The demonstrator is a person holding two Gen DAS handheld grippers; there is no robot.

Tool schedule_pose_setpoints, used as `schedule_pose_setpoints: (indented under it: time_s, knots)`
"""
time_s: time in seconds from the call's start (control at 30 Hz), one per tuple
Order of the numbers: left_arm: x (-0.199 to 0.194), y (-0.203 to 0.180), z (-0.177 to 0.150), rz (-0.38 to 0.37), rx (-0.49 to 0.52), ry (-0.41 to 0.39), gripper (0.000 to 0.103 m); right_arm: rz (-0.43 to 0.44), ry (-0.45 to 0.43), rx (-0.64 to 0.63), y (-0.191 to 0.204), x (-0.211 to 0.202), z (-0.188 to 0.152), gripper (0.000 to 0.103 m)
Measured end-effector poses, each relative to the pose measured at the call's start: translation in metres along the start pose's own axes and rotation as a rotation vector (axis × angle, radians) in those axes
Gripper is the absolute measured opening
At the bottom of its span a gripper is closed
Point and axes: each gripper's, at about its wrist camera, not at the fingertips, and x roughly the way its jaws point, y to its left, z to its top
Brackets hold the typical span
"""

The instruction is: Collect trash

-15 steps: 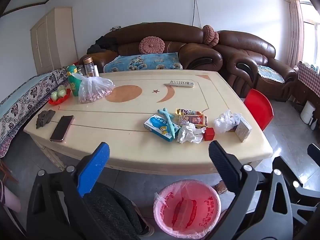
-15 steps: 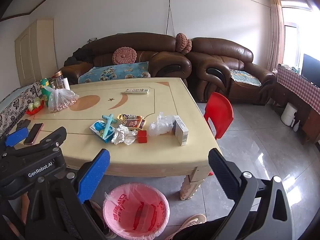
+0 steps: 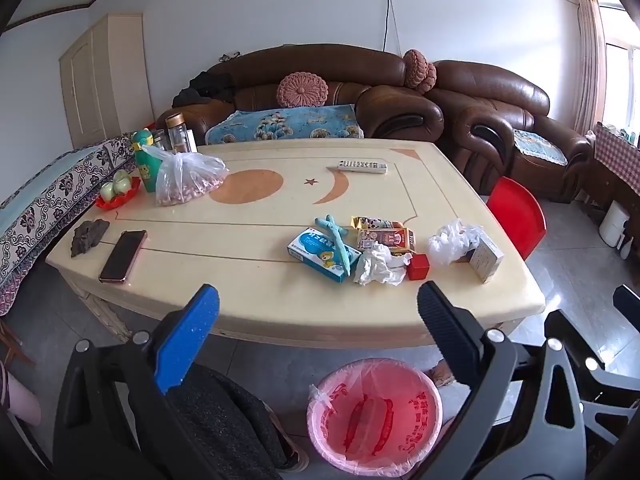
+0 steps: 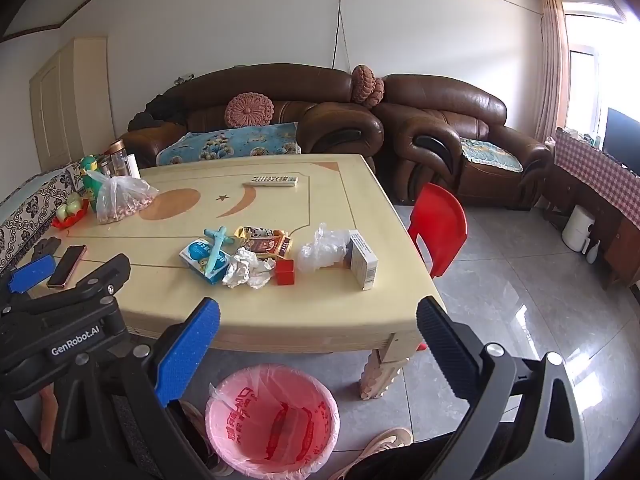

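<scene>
Hovering before table [image 3: 280, 312]: left gripper [image 3: 318, 312] and right gripper [image 4: 318, 316], both spread fully wide, nothing between pads. Trash clustered on near right of tabletop: crumpled tissue [image 3: 378, 266], blue box [image 3: 320, 254], red cube [image 3: 419, 267], plastic wrap [image 3: 452, 240]. Pink-lined bin [image 3: 374, 416] on floor below near edge.

Daylight enters through the window [image 4: 588, 92] at the right — that area is overexposed to white. The room is evenly bright; the floor [image 4: 520, 312] carries glossy reflections. Soft shadow lies beneath the table [image 3: 280, 300]. Fisheye distortion bends the walls and ceiling line — frame corners are vignetted black. Focus is sharp throughout, without motion blur.
</scene>
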Motion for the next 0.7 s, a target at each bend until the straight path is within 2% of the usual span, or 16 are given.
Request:
schedule_pose_setpoints:
  time_s: [0.4,0.7]
  knots:
    - [0.005,0.003,0.006,-0.007,-0.013,0.025,0.097,-0.002,-0.001,0.001,-0.001,0.001,-0.001,0.097]
    - [0.006,-0.002,0.004,0.014,0.004,0.035,0.097,-0.002,0.0,0.001,0.0,0.001,0.0,0.097]
